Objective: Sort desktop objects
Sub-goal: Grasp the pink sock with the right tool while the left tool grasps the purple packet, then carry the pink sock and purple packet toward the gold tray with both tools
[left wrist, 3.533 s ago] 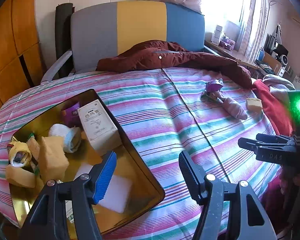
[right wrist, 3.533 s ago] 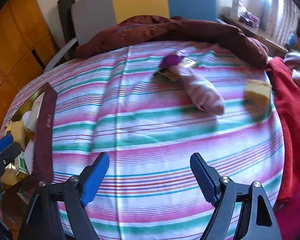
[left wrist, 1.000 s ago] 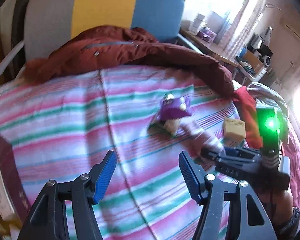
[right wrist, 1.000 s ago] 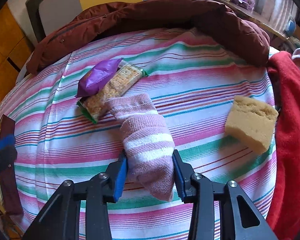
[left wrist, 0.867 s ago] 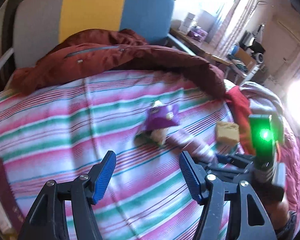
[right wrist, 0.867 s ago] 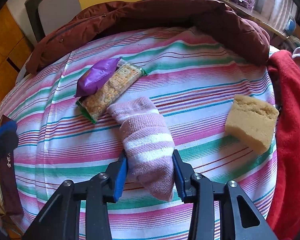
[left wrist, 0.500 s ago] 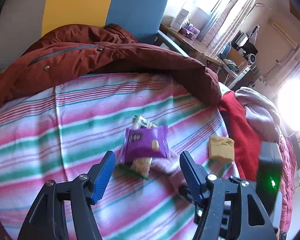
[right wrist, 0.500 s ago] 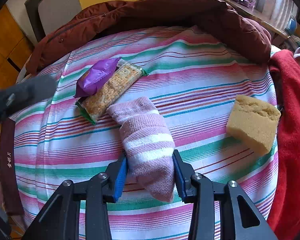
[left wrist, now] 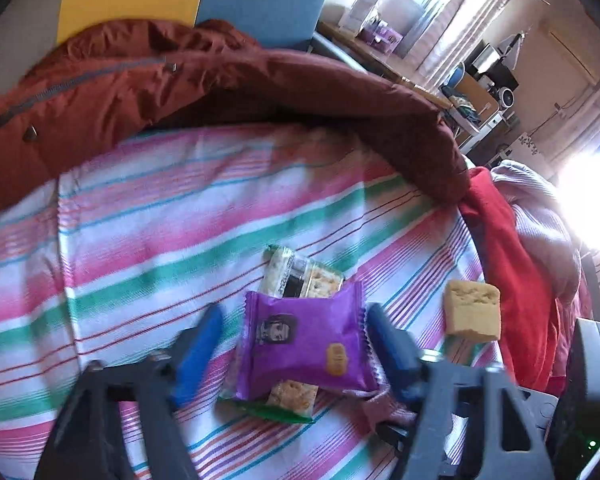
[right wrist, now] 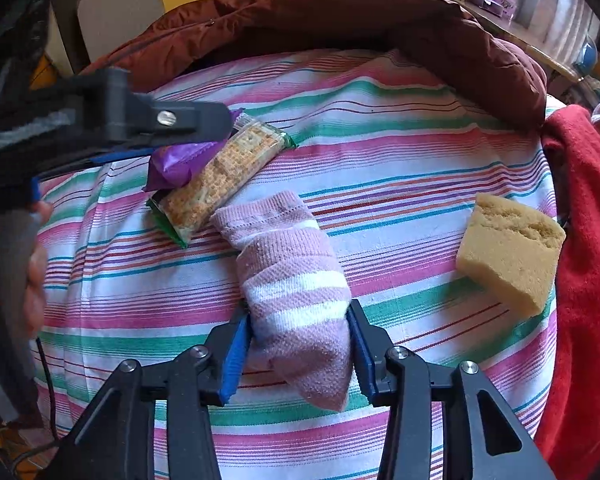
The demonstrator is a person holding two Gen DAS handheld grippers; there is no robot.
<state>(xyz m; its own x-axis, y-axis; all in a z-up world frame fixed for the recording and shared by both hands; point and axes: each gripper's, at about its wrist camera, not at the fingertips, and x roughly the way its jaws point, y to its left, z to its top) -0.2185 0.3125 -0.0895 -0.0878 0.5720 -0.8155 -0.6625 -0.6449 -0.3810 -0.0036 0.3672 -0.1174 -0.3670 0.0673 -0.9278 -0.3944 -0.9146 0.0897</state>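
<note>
the pink striped sock (right wrist: 296,292) lies on the striped bed cover (right wrist: 380,168), its long axis running from the cuff beside the cracker pack (right wrist: 220,176) toward the camera. the right gripper (right wrist: 298,354) has its pads against both sides of the toe half, jaws easing open. the left gripper (left wrist: 296,344) straddles the purple snack packet (left wrist: 306,344), jaws closing, its left pad clear of the packet. the packet lies atop the cracker pack. a yellow sponge (right wrist: 508,252) sits well apart near red cloth (right wrist: 580,240).

Window glare right, motion blur, fisheye-warped edges.
</note>
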